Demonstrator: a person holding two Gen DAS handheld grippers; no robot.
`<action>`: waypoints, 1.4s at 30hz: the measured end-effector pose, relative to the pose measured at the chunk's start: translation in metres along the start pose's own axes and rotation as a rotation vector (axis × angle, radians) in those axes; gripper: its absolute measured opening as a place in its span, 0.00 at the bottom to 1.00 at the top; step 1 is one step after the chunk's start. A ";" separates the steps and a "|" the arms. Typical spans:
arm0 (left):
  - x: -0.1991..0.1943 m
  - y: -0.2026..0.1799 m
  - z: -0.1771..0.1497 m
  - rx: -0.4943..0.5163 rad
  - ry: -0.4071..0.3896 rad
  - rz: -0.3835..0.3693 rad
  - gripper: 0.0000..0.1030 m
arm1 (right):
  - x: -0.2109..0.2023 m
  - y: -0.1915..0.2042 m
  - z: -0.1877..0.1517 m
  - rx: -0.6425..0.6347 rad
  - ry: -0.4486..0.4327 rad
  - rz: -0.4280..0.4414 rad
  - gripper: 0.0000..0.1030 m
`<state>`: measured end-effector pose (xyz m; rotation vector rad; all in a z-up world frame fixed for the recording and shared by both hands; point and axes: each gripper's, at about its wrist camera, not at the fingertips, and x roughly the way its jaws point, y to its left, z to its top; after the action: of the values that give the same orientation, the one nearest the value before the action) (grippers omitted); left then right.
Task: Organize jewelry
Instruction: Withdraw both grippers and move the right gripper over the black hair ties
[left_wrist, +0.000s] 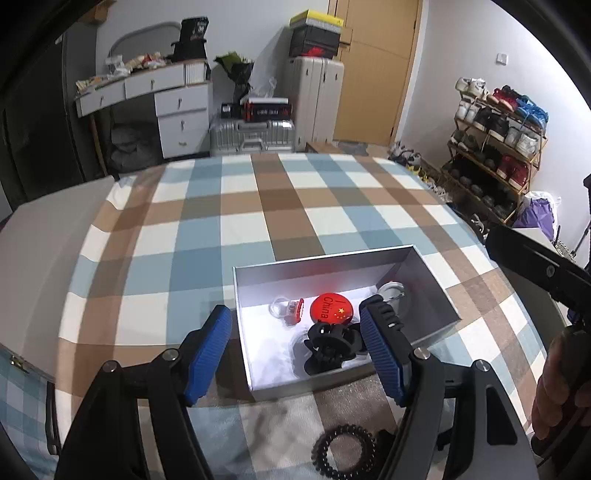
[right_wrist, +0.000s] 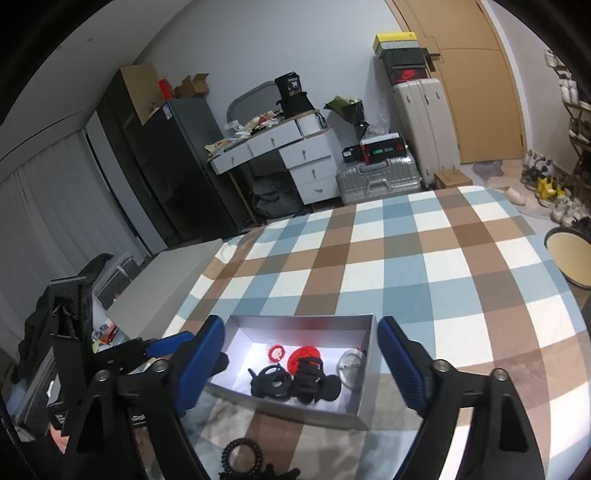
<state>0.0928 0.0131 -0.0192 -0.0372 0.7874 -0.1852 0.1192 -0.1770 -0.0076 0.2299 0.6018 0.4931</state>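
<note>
A silver open box (left_wrist: 436, 284) (right_wrist: 365, 373) sits on the checked cloth. Inside lie a red "China" badge (left_wrist: 331, 308) (right_wrist: 301, 356), a black hair claw (left_wrist: 328, 345) (right_wrist: 304, 384), a red and clear ring-like piece (left_wrist: 290, 308) (right_wrist: 275, 352) and a silver badge back (left_wrist: 393, 291) (right_wrist: 349, 367). A black spiral hair tie (left_wrist: 343, 448) (right_wrist: 242, 456) lies on the cloth in front of the box. My left gripper (left_wrist: 295, 350) is open and empty over the box's near edge. My right gripper (right_wrist: 299, 367) is open and empty, jaws either side of the box.
The checked cloth (left_wrist: 258, 206) covers a bed. A grey block (right_wrist: 166, 291) lies at the bed's left. Beyond stand a white desk (left_wrist: 162, 99), suitcases (left_wrist: 314, 96) and a shoe rack (left_wrist: 495, 147). A round dark bowl (right_wrist: 569, 258) sits at the right.
</note>
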 end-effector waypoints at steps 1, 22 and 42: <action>-0.003 0.001 0.000 -0.003 -0.010 0.004 0.71 | -0.003 0.002 -0.001 -0.007 -0.005 -0.008 0.92; -0.043 -0.008 -0.050 -0.028 -0.052 0.047 0.85 | -0.025 0.034 -0.061 -0.160 0.151 -0.068 1.00; -0.043 0.017 -0.061 -0.102 -0.016 0.153 0.90 | 0.007 0.084 -0.142 -0.416 0.473 -0.062 0.96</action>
<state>0.0228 0.0399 -0.0336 -0.0747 0.7798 0.0008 0.0089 -0.0914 -0.0958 -0.3097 0.9455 0.6047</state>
